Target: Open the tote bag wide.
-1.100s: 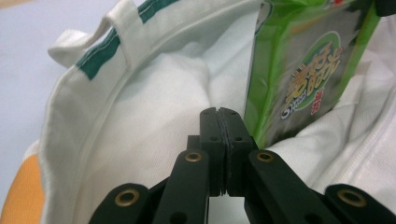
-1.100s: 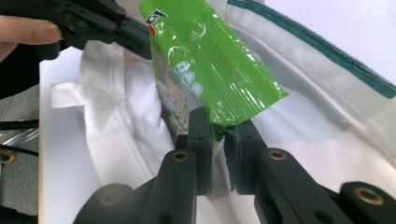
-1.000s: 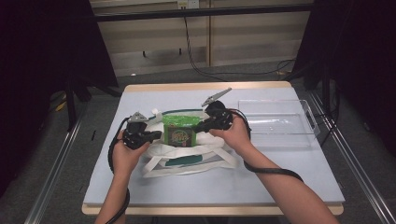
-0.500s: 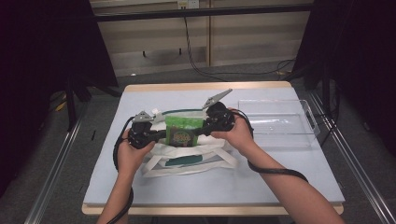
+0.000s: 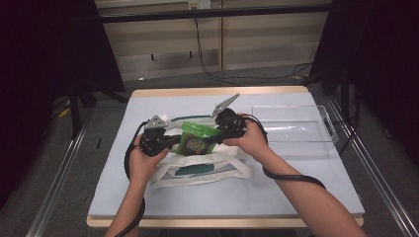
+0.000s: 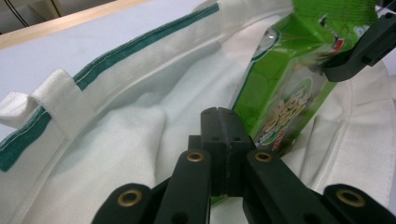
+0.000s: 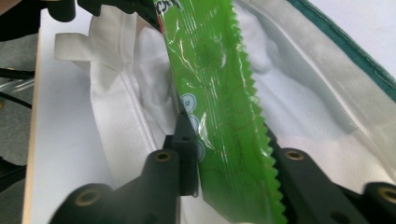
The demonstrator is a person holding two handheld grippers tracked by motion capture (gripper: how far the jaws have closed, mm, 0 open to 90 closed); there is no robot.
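over the middle of the pale blue table (image 5: 306, 192), two hands hold two black grippers above a white cloth bag with a dark green edge (image 5: 207, 170). the bag lies flat on the table with its mouth open.

the left gripper (image 5: 170, 142) has its two jaws pressed together – in the left gripper view (image 6: 219, 135) they meet with no gap. you cannot see any cloth between them there, so it is hard to tell if it has hold of the bag's edge.

the right gripper (image 5: 217, 137) holds a shiny green plastic snack packet (image 5: 196, 140) by its end. in the right gripper view (image 7: 224, 154) the packet (image 7: 219, 93) sits between the two jaws, with its zigzag edge sticking out past them. these jaws have just been closing a little more on the packet.

the packet hangs between the two grippers, right over the open mouth of the bag, with its lower part down inside – the left gripper view shows it (image 6: 285, 88) standing against the white cloth (image 6: 140, 121).

a clear plastic tray (image 5: 296, 129) sits on the table to the right, well apart from the bag.
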